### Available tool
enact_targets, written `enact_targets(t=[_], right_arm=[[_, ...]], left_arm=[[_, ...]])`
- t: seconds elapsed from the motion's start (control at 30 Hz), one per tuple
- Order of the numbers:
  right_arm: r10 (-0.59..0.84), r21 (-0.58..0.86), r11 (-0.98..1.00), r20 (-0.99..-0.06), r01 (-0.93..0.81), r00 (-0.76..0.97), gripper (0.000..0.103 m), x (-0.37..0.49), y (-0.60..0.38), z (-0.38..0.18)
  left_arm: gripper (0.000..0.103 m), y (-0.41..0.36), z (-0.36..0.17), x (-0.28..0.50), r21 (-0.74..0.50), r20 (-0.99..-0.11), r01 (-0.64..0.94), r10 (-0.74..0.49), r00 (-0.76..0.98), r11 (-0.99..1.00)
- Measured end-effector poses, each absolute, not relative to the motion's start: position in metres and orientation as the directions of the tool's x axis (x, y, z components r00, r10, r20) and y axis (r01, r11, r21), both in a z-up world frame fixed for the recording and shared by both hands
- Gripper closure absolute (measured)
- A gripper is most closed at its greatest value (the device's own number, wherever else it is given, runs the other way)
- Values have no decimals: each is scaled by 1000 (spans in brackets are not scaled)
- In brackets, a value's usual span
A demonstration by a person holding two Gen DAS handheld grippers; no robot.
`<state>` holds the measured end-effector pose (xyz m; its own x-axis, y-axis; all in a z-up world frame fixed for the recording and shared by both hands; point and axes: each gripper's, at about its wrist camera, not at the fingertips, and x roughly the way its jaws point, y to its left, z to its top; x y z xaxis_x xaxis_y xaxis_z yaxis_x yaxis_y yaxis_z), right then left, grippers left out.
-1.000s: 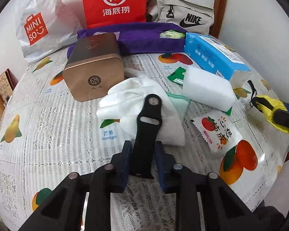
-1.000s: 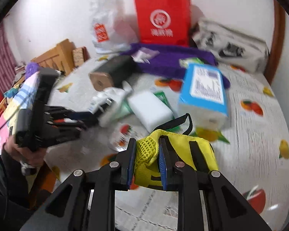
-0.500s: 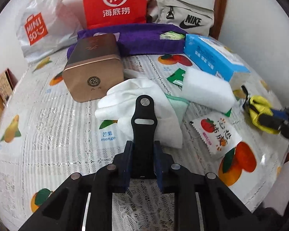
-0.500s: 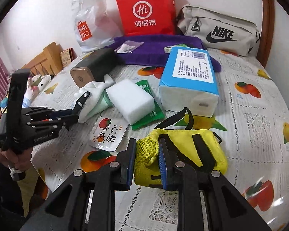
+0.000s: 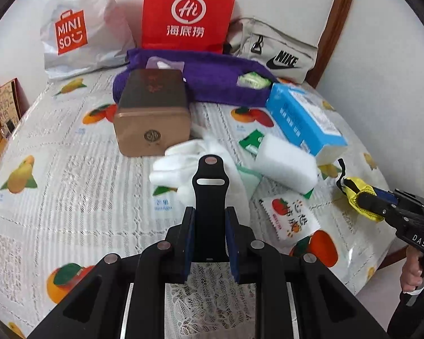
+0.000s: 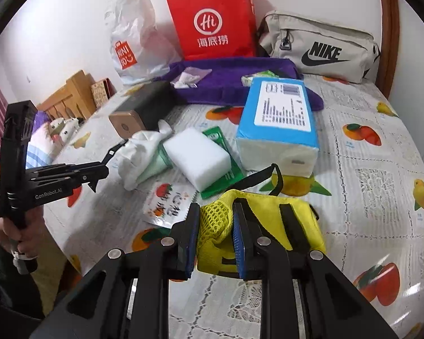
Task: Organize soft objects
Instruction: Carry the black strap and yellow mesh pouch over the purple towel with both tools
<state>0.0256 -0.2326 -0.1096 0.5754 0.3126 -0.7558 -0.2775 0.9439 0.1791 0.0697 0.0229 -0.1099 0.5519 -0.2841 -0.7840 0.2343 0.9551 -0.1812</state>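
Left claw (image 5: 209, 223) clamped on black strap (image 5: 210, 192), hovering over white glove (image 5: 178, 155) mid surface (image 5: 70, 169). Right claw (image 6: 216, 237) pinching yellow mesh bag (image 6: 268, 220), near right edge. Tip: lift bag slow, mesh stretches, loose handle loop could snag tissue pack (image 6: 279, 124).

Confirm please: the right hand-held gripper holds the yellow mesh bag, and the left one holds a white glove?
Not quite. The left hand-held gripper holds a black strap, as the left wrist view shows; the white glove lies on the table behind it. The right hand-held gripper does hold the yellow mesh bag.
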Motion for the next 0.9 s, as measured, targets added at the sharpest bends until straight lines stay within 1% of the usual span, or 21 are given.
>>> enact_targets(t=[0.53, 0.9], right_arm=[[317, 177, 945, -714, -276, 625, 81, 29, -239, -64], [335, 172, 937, -680, -302, 652, 81, 52, -232, -36]], left_arm=[[83, 44, -74, 83, -217, -744, 172, -277, 608, 961], [83, 52, -52, 105, -234, -723, 152, -276, 633, 960]])
